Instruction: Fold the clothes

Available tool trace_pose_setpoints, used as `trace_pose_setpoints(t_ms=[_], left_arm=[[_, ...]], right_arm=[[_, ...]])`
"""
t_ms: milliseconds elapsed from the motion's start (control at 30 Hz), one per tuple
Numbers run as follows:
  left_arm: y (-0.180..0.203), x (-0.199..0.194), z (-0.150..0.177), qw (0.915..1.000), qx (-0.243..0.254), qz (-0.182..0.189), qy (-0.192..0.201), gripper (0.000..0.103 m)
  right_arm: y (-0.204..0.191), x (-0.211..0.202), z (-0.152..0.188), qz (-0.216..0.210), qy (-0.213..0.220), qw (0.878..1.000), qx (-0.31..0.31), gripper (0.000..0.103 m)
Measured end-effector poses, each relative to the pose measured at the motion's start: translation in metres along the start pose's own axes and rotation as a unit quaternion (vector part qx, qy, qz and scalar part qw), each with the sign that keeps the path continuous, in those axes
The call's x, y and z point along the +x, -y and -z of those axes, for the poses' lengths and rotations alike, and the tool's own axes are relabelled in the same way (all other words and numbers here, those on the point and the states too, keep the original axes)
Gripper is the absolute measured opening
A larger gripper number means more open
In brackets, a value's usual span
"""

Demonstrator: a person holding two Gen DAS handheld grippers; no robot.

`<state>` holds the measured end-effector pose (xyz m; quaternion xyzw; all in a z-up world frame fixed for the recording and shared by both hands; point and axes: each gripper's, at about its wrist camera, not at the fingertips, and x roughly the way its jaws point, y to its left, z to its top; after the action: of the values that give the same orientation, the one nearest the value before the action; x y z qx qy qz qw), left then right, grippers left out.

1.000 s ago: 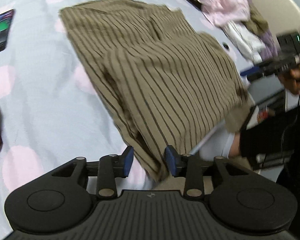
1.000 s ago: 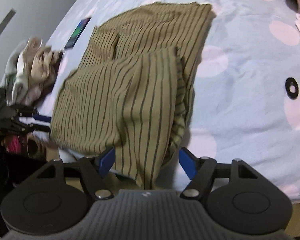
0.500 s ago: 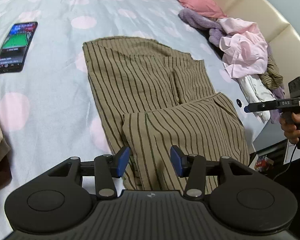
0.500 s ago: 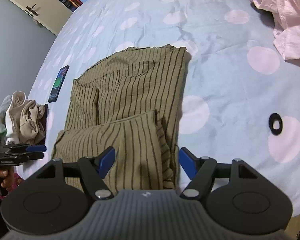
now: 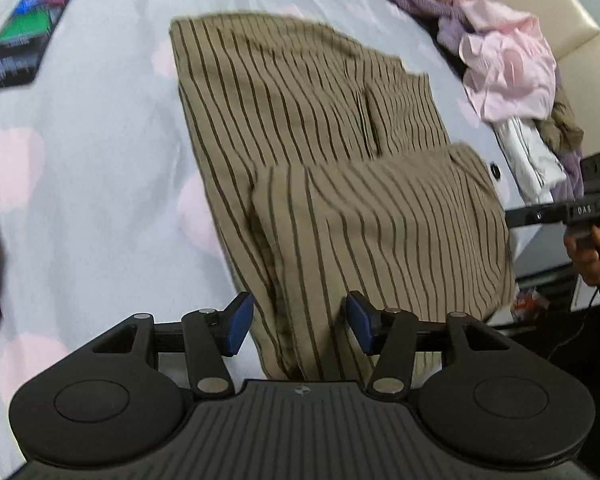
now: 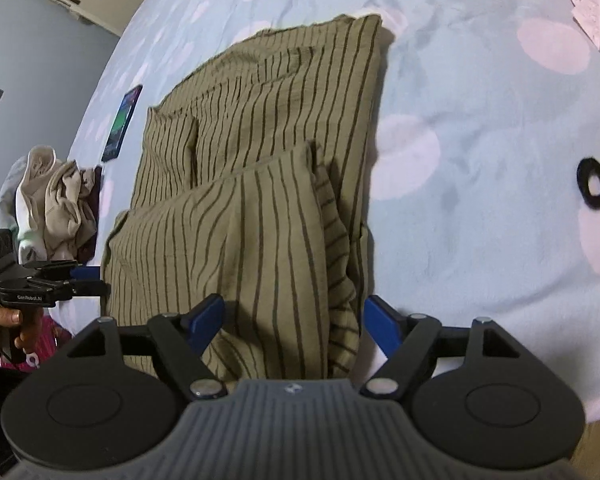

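The striped garment [image 5: 340,184] lies on the bed [image 5: 100,200], its near part doubled over the rest. Both the left gripper [image 5: 300,322] and the right gripper [image 6: 294,320] gape at its near corners, holding nothing. Any further fold wants both corners pinched evenly and carried together, edges aligned.
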<state>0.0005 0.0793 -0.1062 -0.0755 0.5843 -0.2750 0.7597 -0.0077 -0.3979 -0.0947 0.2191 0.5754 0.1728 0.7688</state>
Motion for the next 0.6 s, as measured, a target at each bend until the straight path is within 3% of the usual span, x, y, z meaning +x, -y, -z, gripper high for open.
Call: trace_pose_setpoints(t_ms=[367,600], left_arm=[[-0.014,0.026,-0.03,0.9993,-0.018,-0.033,0.003,0.053],[-0.017,0.039,-0.042,0.9993,-0.024,-0.027,-0.008,0.054]], right_arm=[[0.012,0.011,-0.024,-0.003,0.009,1.0,0.014,0.083],[0.017,0.029,-0.042,-0.02,-0.008,0.999,0.03,0.084]])
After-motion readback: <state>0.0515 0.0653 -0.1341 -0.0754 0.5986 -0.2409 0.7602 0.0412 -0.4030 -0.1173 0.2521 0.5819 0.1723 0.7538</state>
